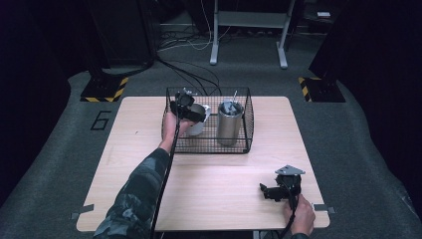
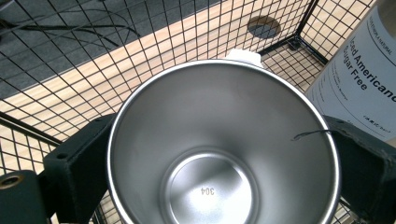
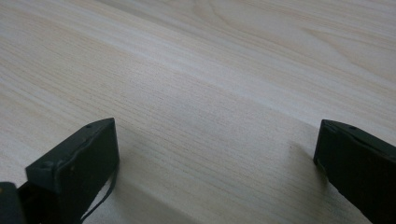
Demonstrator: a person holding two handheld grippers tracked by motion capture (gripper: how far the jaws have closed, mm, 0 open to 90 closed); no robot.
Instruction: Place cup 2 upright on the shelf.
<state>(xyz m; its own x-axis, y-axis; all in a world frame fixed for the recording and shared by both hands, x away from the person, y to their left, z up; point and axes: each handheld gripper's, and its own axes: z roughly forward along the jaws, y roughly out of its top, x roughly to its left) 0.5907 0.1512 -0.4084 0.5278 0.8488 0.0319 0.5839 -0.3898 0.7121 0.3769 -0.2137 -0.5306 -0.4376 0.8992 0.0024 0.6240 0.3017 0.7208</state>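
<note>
Steel cup point(image 1: 198, 119): in the high view it sits in the left part of the black wire basket point(image 1: 247, 119), with your left gripper point(image 1: 188, 110) on it and a taller steel tumbler point(image 1: 229, 123) just to the gripper's right, a straw or stick standing in its top. Your right gripper point(image 1: 271, 192) rests low over the near right of the table point(image 1: 209, 189), well apart from the basket. Left gripper view: the cup point(image 2: 219, 144) lies between your two jaws, one on each outer wall, mouth facing the camera; contact looks firm, so you appear to be pinching it by the body. Interior is brushed steel, empty, "304" stamped on the base, a white tab at the far rim. A printed label on the tumbler point(image 2: 359, 74) stands just beyond the right jaw. Basket mesh point(image 2: 70, 84) shows ahead and below. Judgement: grasp step in hand; next move likely a lift straight up, keeping clear of the tumbler and the basket wall. Right gripper view: jaws spread wide, nothing between them, bare wood grain point(image 3: 210, 84) ahead; this gripper point(image 3: 215, 154) is idle.
</note>
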